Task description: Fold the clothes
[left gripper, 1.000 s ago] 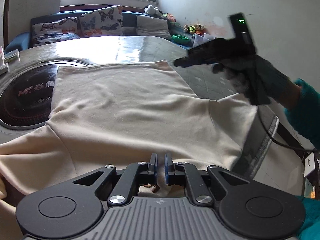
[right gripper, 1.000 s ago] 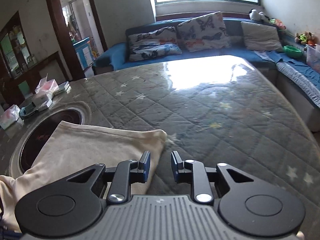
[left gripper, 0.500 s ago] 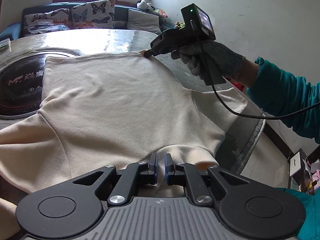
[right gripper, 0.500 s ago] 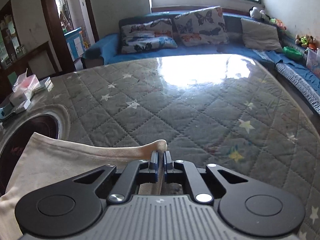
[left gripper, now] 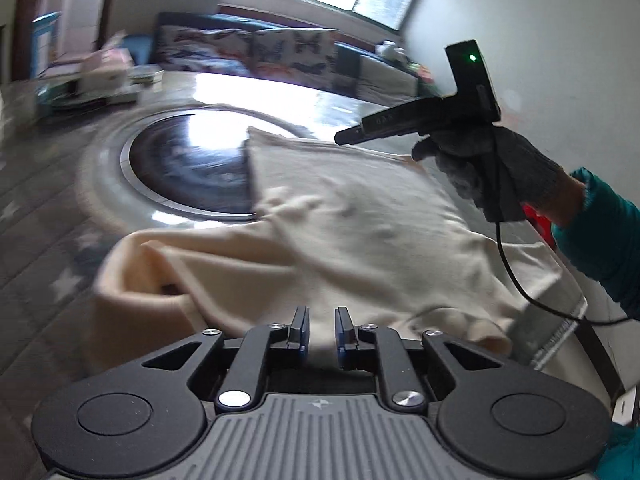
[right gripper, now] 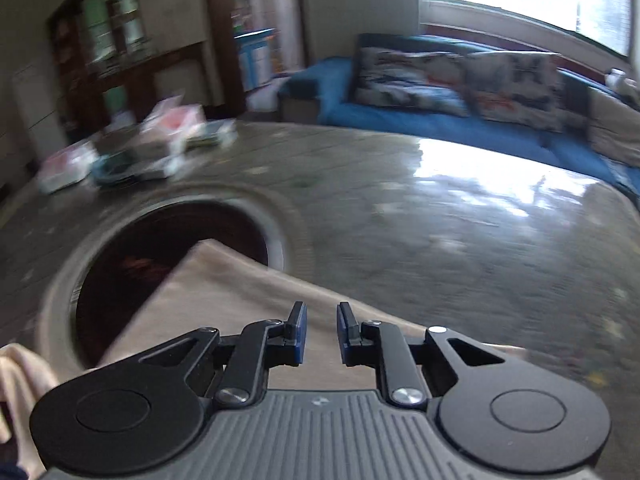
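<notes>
A soft cream shirt (left gripper: 360,232) lies rumpled on the quilted, star-stitched table (right gripper: 460,240), its corner overlapping the round glossy black inset (left gripper: 188,176) at ten o'clock. Left gripper (left gripper: 320,328) and right gripper (right gripper: 322,330) are opening above the cloth, pinching nothing.

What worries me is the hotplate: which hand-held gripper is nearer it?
Right. The right hand-held gripper hovers over the shirt beside the hotplate; the left hand-held gripper sits back at the shirt's near edge. Both jaws are opening, gripping nothing.
</notes>
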The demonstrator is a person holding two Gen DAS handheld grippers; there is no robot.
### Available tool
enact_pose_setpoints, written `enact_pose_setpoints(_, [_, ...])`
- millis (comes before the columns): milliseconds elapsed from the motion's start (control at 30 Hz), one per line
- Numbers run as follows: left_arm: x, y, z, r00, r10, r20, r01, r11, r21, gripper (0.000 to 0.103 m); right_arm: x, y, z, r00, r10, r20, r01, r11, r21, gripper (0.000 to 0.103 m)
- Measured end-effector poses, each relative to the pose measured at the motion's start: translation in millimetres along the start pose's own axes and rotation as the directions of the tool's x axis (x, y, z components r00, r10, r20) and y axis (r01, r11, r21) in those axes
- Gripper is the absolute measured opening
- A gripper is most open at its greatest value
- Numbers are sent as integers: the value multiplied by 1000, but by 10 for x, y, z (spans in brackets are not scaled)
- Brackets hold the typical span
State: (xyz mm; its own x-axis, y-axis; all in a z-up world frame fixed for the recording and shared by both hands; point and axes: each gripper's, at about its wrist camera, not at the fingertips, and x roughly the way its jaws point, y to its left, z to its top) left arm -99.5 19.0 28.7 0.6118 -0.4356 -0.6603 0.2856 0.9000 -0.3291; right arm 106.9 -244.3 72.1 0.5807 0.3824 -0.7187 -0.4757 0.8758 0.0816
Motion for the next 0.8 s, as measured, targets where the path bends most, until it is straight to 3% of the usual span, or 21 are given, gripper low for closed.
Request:
enact_pose_setpoints(200, [-112, 219, -5, 995, 104, 6, -103, 993, -48, 18, 470, 606, 110, 995, 84, -49, -87, 994, -63, 16])
enact_pose_setpoints(300, [-163, 330, 24, 979, 200, 25, -199, 979, -46, 18, 613, 730, 147, 996, 76, -47, -79, 994, -78, 16])
enact_pose_setpoints(400, [-280, 520, 123, 938, 338, 78, -334, 940, -66, 18, 640, 780, 197, 996, 74, -41, -77, 994, -82, 16])
enact_pose_setpoints(467, [-337, 702, 190, 892, 438, 108, -428, 898, -101, 21, 572, 785, 209, 997, 75, -34, -78, 993, -90, 16])
enact_pose_setpoints(533, [-377, 892, 218, 862, 497, 98, -481, 864, -152, 24, 468, 826, 198, 996, 89, -29, -92, 989, -117, 16])
enact_pose_setpoints(600, [-461, 995, 204, 865, 493, 98, -467, 860, -205, 25, 339, 880, 172, 993, 114, -32, -117, 982, -145, 17])
enact_pose_setpoints(733, [-600, 1153, 157, 875, 475, 98, -431, 854, -292, 40, 57, 1071, 37, 982, 186, -46, -191, 954, -233, 17])
enact_pose_setpoints(800, [-595, 1157, 129, 884, 459, 88, -415, 857, -306, 42, -101, 1215, -87, 966, 250, -69, -259, 924, -281, 18])
